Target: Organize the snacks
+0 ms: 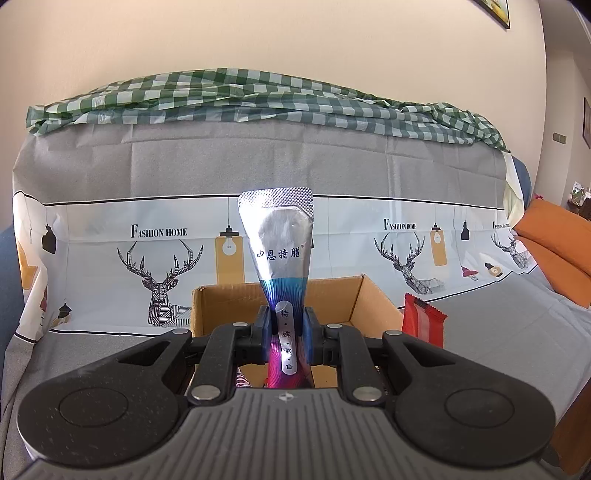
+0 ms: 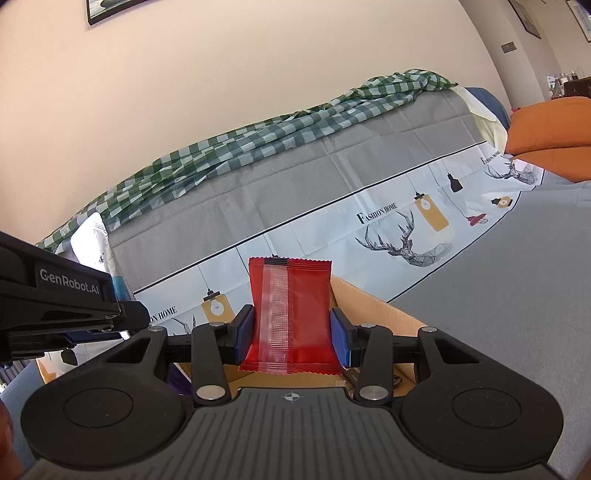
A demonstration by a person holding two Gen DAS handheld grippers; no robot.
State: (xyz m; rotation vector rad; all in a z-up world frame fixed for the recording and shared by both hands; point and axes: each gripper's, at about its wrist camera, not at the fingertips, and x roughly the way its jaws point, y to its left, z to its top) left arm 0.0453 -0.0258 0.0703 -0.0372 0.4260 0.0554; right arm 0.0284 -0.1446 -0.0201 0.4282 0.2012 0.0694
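Red packet (image 2: 290, 314) before cardboard box (image 2: 373, 299).

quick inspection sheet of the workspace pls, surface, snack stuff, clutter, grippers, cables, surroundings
surface: grey cover over a sofa-like seat, printed with deer and lamps along the backrest
job's things: silver pouch with blue-to-pink lower part, held upright; red packet, held upright; open cardboard box just behind both
clutter: dark items inside the box, too hidden to identify
grippers: left gripper shut on the silver pouch; right gripper shut on the red packet
cables: nothing seen
surroundings: green checked cloth bunched along the backrest top; orange cushions to the right; framed pictures on a pale wall
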